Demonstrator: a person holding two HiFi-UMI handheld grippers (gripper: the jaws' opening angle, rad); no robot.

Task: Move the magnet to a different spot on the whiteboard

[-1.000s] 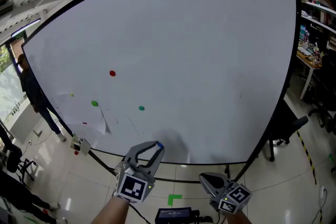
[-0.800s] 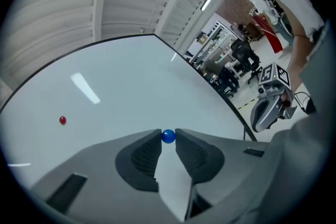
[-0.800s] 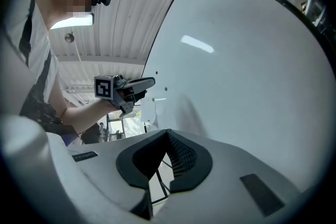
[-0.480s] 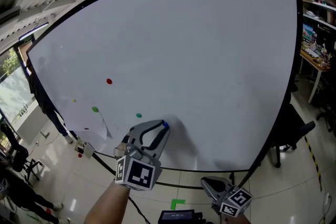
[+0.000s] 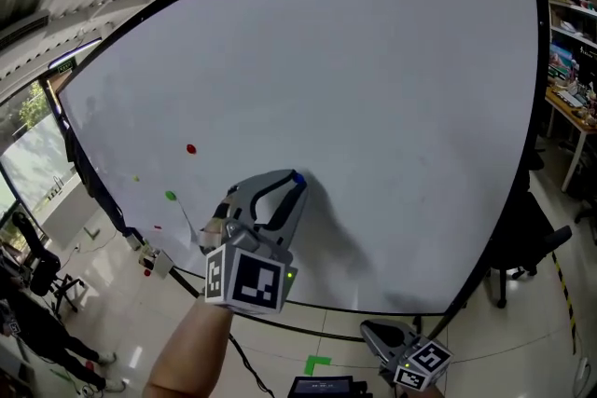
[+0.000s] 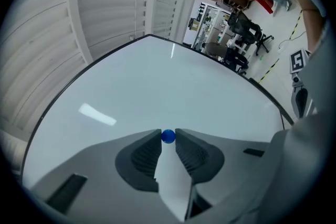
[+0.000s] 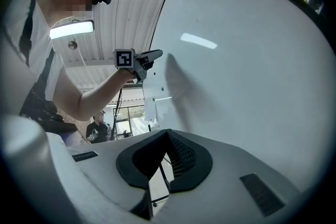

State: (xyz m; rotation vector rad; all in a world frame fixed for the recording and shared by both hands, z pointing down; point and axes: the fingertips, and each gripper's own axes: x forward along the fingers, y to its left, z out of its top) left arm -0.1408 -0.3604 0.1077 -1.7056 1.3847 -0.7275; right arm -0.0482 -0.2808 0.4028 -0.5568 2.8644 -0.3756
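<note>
A small blue magnet (image 5: 297, 178) is pinched at the tips of my left gripper (image 5: 292, 185), which is held up against the lower middle of the large whiteboard (image 5: 392, 79). In the left gripper view the blue magnet (image 6: 168, 136) sits between the two fingertips, with the white board (image 6: 157, 86) right behind it. I cannot tell whether it touches the board. My right gripper (image 5: 375, 335) hangs low at the bottom edge, below the board, shut with nothing in it. Its tips (image 7: 168, 135) meet in the right gripper view.
Other magnets stay on the board's lower left: a red one (image 5: 191, 148), a green one (image 5: 171, 196) and a pale yellow one (image 5: 136, 178). A paper scrap (image 5: 189, 224) hangs there too. A black office chair (image 5: 522, 242) and desks stand at the right.
My left gripper has risen from the board's bottom edge up and slightly right over the board, carrying the blue magnet. A green magnet is now hidden behind it. The right gripper stayed low.
</note>
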